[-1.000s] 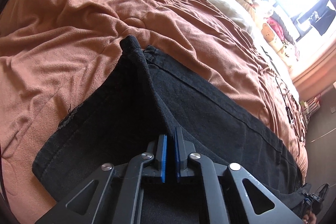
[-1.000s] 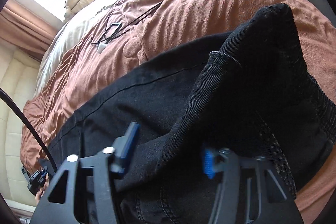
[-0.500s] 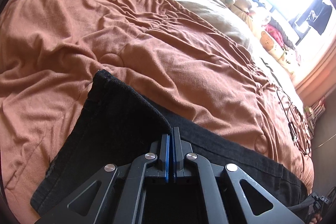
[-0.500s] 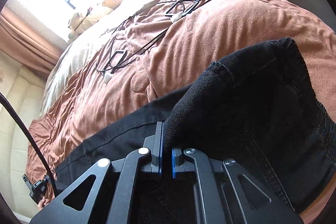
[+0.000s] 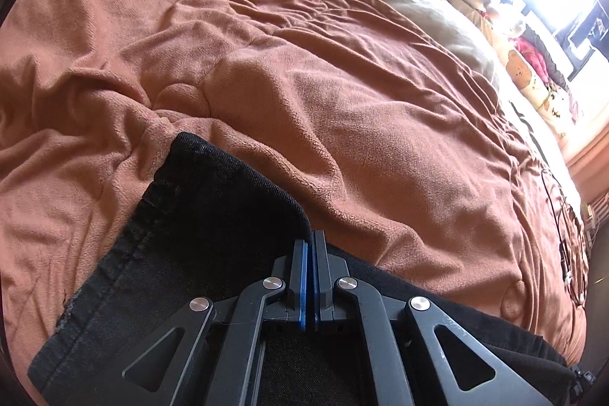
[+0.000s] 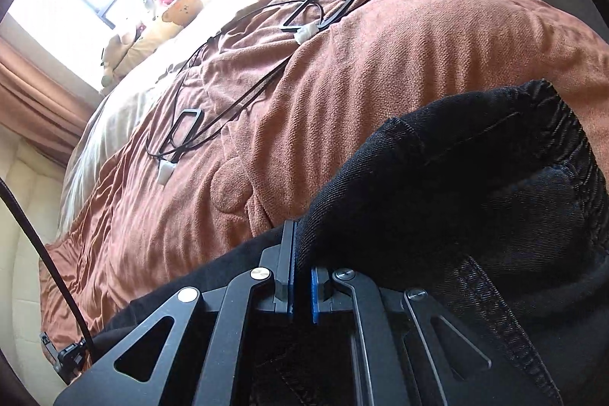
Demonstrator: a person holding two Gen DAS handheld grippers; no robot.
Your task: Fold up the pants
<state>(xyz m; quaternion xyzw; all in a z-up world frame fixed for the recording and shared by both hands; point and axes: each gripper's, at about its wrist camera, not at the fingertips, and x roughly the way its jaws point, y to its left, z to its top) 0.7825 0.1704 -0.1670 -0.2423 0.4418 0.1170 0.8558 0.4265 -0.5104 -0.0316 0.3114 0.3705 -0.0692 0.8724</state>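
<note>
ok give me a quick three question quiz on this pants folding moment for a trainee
1. True or false: the left tongs are shut on the black denim pants.
2. What lies on the rust-brown fleece blanket beyond the pants in the right wrist view: A) thin black cables, B) a folded towel, C) a pair of shoes?
3. Fill in: the right tongs pinch a ____ of pants fabric.

Key
1. True: both tongs clamp the cloth.
2. A.
3. Fold; which part of the pants it is cannot be told.
</note>
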